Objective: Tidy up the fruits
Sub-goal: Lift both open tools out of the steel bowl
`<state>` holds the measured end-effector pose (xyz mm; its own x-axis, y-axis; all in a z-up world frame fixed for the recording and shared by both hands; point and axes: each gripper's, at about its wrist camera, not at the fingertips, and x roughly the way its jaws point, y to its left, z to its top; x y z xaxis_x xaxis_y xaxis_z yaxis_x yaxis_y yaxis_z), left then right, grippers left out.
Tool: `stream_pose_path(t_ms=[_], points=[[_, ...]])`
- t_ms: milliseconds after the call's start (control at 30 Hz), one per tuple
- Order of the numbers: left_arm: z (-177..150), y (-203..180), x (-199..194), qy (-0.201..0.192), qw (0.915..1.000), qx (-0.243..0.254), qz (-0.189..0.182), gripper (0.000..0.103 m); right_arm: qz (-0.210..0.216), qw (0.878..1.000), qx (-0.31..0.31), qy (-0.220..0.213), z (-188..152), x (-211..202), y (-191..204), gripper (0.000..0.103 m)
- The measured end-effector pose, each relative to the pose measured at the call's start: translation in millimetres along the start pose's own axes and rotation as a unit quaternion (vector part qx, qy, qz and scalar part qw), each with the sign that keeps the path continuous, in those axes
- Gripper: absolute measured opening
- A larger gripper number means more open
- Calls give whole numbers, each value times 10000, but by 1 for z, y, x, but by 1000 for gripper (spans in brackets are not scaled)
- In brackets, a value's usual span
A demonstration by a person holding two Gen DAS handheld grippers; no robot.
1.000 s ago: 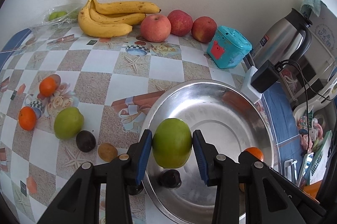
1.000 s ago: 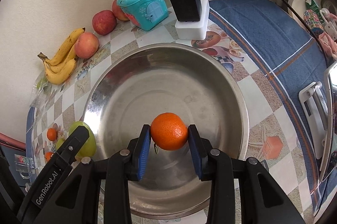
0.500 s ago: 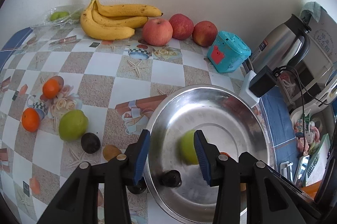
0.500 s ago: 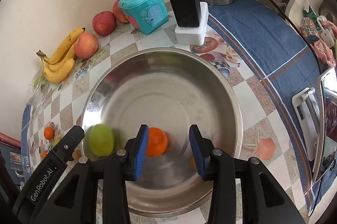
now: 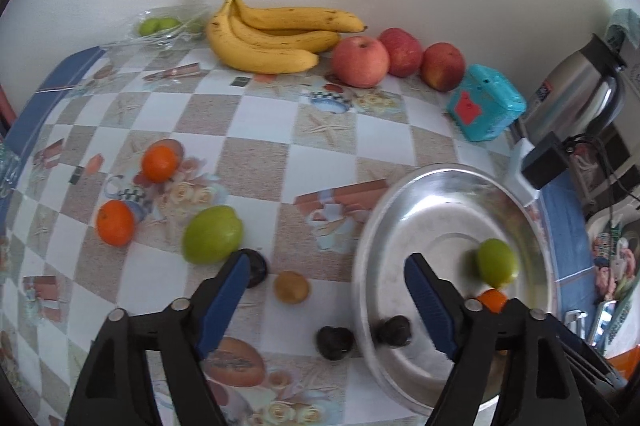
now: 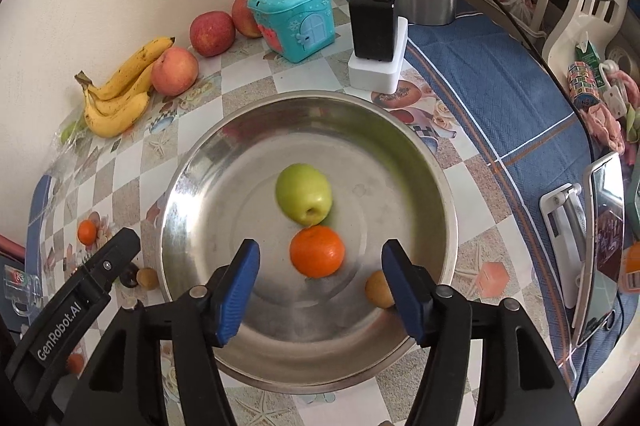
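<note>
The left hand-held gripper (image 5: 324, 290) hangs over the counter (image 5: 256, 162) beside the steel bowl (image 6: 192, 162), its jaws opening and nothing between them. The right hand-held gripper (image 6: 316, 278) stands above the bowl, jaws likewise opening, empty; the tangerine (image 6: 317, 251) lies loose on the bowl floor below, touching the green apple (image 6: 304, 193) (the apple looks slightly blurred, so it may not be at rest).

Risks, as judged: fruit dropped into a smooth, sloped bowl can roll and knock its neighbours; a further drop from height could bruise the apple or bounce a small fruit over the rim.

Outstanding on the counter: a second green apple (image 5: 212, 235), two tangerines (image 5: 159, 164) (image 5: 115, 223), a brown kiwi-like fruit (image 5: 291, 287) and dark round fruits (image 5: 335, 342) close to the bowl's rim. Bananas (image 5: 276, 40) and red apples (image 5: 360, 61) line the wall.

Obstructions: the teal box (image 6: 294, 18), the charger block (image 6: 374, 22) with its cable, and the steel kettle (image 5: 576, 94) crowd the bowl's far side. The small dark fruits sit directly under the left jaws and could be nudged.
</note>
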<state>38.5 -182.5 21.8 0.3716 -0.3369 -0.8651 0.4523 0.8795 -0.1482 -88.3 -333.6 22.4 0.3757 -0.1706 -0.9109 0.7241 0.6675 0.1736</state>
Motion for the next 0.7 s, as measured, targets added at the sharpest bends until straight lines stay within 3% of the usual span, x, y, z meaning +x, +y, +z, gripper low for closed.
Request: stream_pose_path(t_ms=[133, 233, 500, 700], points=[[-2, 14, 0, 2, 9996, -23, 268, 98, -122, 9997, -199, 68, -3, 0, 7, 68], [-3, 24, -3, -7, 9991, -15, 424, 103, -185, 9993, -311, 78, -6, -1, 11, 76], [-12, 42, -9, 147, 9960, 148, 867, 103, -458, 9967, -644, 169, -18, 3, 23, 76], [-18, 65, -14, 270, 9951, -70, 946, 103, -339, 9967, -712, 214, -29, 7, 32, 77]])
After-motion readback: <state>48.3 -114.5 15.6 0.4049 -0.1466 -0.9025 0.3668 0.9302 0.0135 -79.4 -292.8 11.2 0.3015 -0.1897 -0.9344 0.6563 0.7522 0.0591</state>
